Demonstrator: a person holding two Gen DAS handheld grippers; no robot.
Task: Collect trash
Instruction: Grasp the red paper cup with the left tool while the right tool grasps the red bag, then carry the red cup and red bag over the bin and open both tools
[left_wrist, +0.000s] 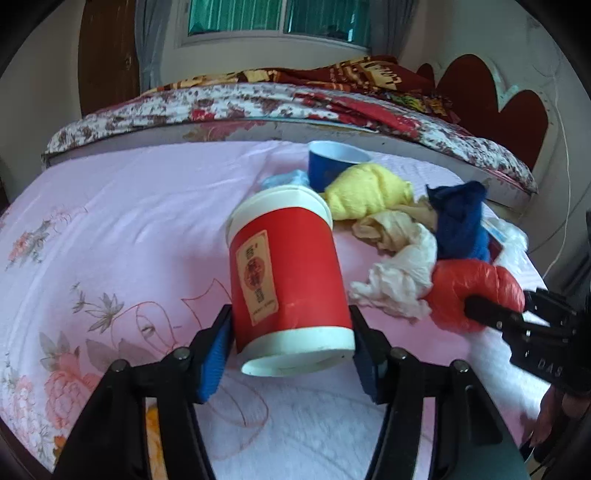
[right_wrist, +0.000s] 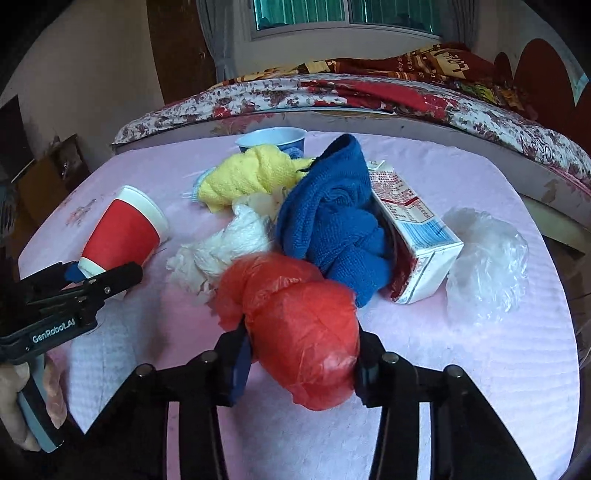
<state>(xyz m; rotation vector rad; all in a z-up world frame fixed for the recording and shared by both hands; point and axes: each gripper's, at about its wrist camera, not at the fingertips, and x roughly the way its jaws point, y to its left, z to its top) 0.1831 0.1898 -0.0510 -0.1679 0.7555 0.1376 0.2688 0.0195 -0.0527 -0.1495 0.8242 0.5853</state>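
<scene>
My left gripper (left_wrist: 291, 343) is shut on a red paper cup (left_wrist: 288, 277) that lies tipped on its side on the pink cloth; it also shows in the right wrist view (right_wrist: 123, 230). My right gripper (right_wrist: 301, 363) is shut on a crumpled red plastic bag (right_wrist: 299, 328), seen in the left wrist view (left_wrist: 472, 291) too. Behind them lies a pile: white crumpled paper (right_wrist: 229, 243), a yellow cloth (right_wrist: 251, 173), a blue cloth (right_wrist: 332, 221), a blue paper cup (left_wrist: 332, 162), a milk carton (right_wrist: 413, 225) and a clear plastic bag (right_wrist: 484, 258).
The pink floral tablecloth (left_wrist: 110, 229) covers the table. A bed with a floral quilt (left_wrist: 240, 103) runs right behind the table's far edge. A red headboard (left_wrist: 498, 96) stands at the right, a window (left_wrist: 277, 18) at the back.
</scene>
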